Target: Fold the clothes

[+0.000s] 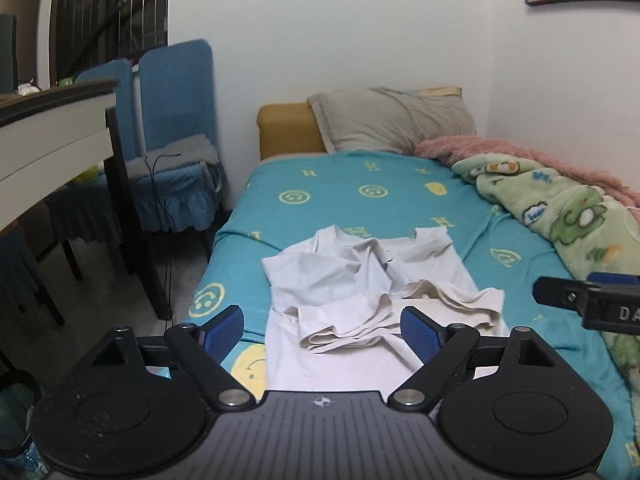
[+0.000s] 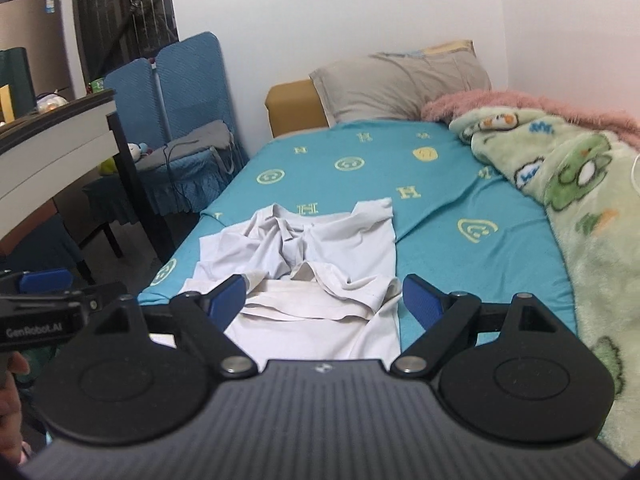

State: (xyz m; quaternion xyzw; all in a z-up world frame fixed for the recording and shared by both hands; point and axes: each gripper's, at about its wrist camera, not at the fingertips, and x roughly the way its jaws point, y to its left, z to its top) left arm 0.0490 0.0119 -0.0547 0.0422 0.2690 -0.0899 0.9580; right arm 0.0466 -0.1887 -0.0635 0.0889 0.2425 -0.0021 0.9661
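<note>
Both tongs stood wide open with nothing between the pads: left tongs (image 1: 322,334) and right tongs (image 2: 324,302) hovered over the near end of the bed (image 1: 360,184), clear of the cloth. One white shirt (image 1: 360,280) lay on the teal sheet, centre-left, collar end far, hem near. It looked partly folded, with a rumpled flap bunched across its middle. I judged it light, limp and wrinkle-prone; it would sag and slide on itself, so no single-point lifts. I'd have taken it at two edge points, on the bunched flap's corners or the near hem, pinching one layer only. Green fleece blanket (image 2: 580,184) and pink throw (image 2: 520,102) crowded the right side, near the shirt but apart. Pillow (image 1: 392,120) sat far. Counter (image 1: 52,132) and blue chairs (image 1: 176,92) stood left, off the bed. Nothing blocked the shirt itself.
</note>
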